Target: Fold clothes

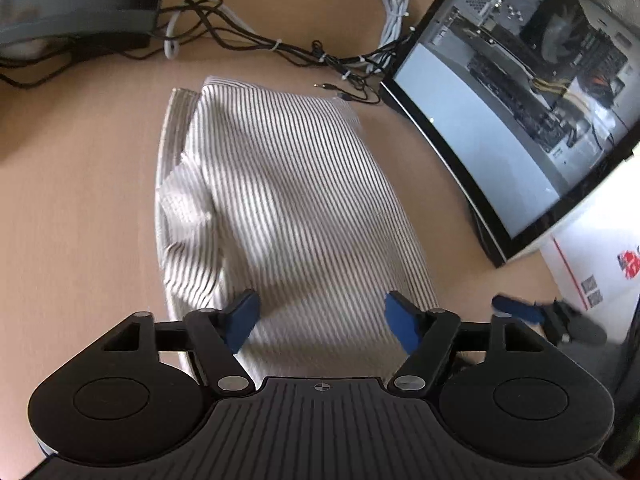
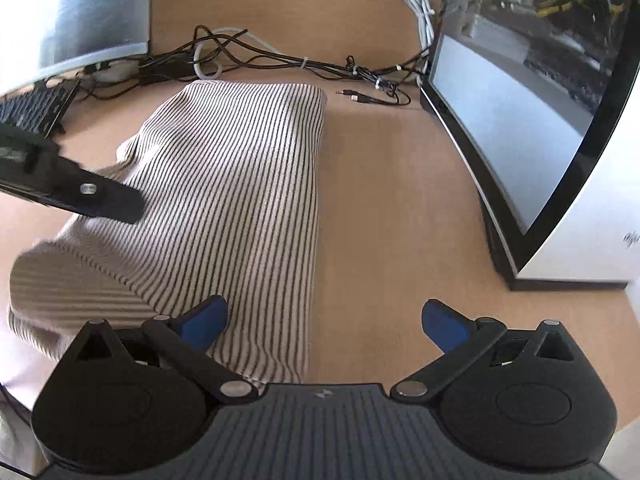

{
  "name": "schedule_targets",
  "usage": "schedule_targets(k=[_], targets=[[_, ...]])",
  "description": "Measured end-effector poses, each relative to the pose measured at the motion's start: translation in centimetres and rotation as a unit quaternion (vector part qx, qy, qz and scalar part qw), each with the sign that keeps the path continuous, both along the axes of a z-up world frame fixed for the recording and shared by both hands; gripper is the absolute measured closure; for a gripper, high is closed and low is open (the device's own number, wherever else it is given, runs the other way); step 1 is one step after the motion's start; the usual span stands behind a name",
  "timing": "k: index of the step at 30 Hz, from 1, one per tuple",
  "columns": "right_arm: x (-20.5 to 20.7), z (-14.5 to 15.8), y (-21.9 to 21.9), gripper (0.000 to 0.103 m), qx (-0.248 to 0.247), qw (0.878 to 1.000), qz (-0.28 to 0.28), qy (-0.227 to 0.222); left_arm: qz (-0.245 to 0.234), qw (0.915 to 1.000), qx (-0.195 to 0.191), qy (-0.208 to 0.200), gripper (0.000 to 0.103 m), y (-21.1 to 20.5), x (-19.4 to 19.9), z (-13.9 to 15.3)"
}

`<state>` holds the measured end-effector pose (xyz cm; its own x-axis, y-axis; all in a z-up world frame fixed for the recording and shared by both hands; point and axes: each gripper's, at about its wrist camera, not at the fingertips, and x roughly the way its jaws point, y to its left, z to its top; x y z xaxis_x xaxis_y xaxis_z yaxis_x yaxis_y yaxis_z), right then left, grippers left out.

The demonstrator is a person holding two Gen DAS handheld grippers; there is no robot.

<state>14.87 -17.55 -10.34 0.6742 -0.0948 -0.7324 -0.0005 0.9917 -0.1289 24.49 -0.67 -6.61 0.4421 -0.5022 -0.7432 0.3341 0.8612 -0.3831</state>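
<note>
Monitor (image 2: 72, 12) and cable tangle (image 2: 248, 56) kept at far edge of worktop (image 1: 80, 200), leaving middle free for folding. Striped garment (image 1: 288, 184) laid there as long narrow stack, layers doubled at left edge, right edge straight: state fits both mid-fold and nearly done. Left gripper (image 1: 320, 320) held over near end, fingers spread wide, nothing gripped. Right gripper (image 2: 324, 322) held wide apart, empty, straddling garment's right edge. Computer case (image 1: 520, 100) stood at right

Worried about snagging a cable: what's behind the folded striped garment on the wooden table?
Behind the folded black-and-white striped garment runs a tied bundle of black and white cables, apart from it on the tan wooden table. Anything beneath the cloth is covered.
</note>
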Motion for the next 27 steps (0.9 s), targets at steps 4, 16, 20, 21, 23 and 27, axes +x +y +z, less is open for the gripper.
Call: schedule_targets(k=[4,16,20,21,23,27], targets=[[-1.0,0.9,0.3,0.000,-0.042,0.998,0.033,-0.016,0.003,0.9992,0.034,-0.022,0.023,0.9,-2.7,0.7],[-0.7,1.1,2.6,0.003,-0.036,0.989,0.130,-0.051,0.014,0.9973,0.068,-0.026,0.024,1.9,-5.7,0.3],[-1.1,0.5,1.6,0.003,-0.050,0.989,0.130,-0.047,0.005,0.9970,0.074,-0.022,0.024,1.4,-6.6,-0.1],[-1.1,0.4,1.3,0.002,-0.051,0.989,0.129,-0.047,0.003,0.9971,0.074,-0.021,0.024,1.2,-6.9,-0.2],[-1.2,0.3,1.0,0.001,-0.054,0.988,0.133,-0.050,0.005,0.9972,0.072,-0.021,0.024,1.0,-7.1,-0.2],[-1.5,0.5,1.1,0.001,-0.062,0.986,0.146,-0.050,0.013,0.9971,0.071,-0.024,0.022,1.6,-7.3,0.2]])
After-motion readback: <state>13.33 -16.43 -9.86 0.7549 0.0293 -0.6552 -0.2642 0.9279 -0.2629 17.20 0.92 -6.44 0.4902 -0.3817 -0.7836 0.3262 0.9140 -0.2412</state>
